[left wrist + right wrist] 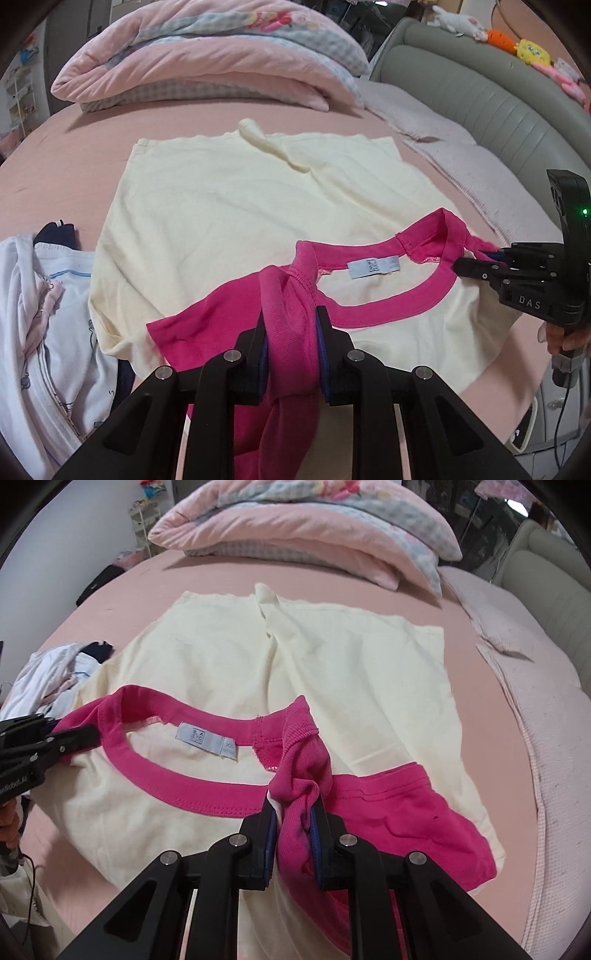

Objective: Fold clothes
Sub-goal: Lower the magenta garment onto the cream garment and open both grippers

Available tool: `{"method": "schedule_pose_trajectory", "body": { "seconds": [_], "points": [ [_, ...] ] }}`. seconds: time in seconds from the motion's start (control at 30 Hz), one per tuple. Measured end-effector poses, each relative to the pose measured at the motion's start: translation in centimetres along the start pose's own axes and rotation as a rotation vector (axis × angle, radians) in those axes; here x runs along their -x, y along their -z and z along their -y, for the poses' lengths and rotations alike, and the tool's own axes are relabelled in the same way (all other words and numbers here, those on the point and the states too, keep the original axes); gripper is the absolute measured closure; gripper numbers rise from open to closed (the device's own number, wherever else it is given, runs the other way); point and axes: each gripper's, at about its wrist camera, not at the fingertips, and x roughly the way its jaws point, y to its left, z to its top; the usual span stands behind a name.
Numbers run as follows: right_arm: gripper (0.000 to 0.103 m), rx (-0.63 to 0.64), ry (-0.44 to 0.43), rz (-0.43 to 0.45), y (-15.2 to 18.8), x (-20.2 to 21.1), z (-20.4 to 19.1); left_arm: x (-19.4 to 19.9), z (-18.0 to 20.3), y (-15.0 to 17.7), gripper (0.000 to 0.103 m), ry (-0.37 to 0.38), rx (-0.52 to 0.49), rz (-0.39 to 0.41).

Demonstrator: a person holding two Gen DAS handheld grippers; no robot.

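A cream T-shirt point(221, 206) point(369, 664) with a pink collar point(388, 299) point(184, 775) and pink sleeves lies spread on the pink bed point(55, 184) point(110, 602), its hem towards the far side. A pale blue label point(373, 267) point(207, 740) shows inside the neck. My left gripper point(291, 321) point(96, 734) is shut on bunched pink fabric at one shoulder. My right gripper point(295, 805) point(457, 264) is shut on pink fabric at the other shoulder. The collar stretches between them, slightly lifted.
A folded pink quilt point(207, 74) point(295, 535) lies at the far side of the bed. A pile of white and dark clothes point(44, 295) point(48, 679) sits left of the shirt. To the right are a pale pink blanket point(480, 177) point(535, 701) and a grey padded headboard point(480, 92) with plush toys point(532, 51).
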Motion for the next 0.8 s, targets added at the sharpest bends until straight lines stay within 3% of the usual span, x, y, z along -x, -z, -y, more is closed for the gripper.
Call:
{"method": "schedule_pose_trajectory", "body": {
  "seconds": [0.3, 0.4, 0.53, 0.63, 0.77, 0.8],
  "points": [
    [0.087, -0.054, -0.019, -0.11, 1.4, -3.7, 0.7, -3.8, -1.7, 1.7, 0.081, -0.017, 0.052, -0.182],
    [0.084, -0.062, -0.024, -0.128, 1.7, -4.6, 0.8, -4.2, -2.5, 1.8, 0.081, 0.013, 0.088, -0.197],
    [0.082, -0.101, -0.055, -0.139, 1.8, -4.9, 1.5, -4.0, -2.3, 2.0, 0.081, 0.01, 0.062, -0.195],
    [0.074, -0.142, -0.067, -0.135, 1.8, -4.7, 1.9, -3.7, -2.1, 2.0, 0.079, -0.004, 0.074, -0.204],
    [0.043, -0.138, 0.005, -0.115, 2.0, -3.8, 1.3, -3.2, -2.2, 1.5, 0.071, -0.022, 0.141, -0.233],
    [0.043, -0.108, 0.027, -0.104, 2.0, -3.5, 0.9, -3.0, -2.3, 1.3, 0.068, -0.024, 0.157, -0.235]
  ]
}}
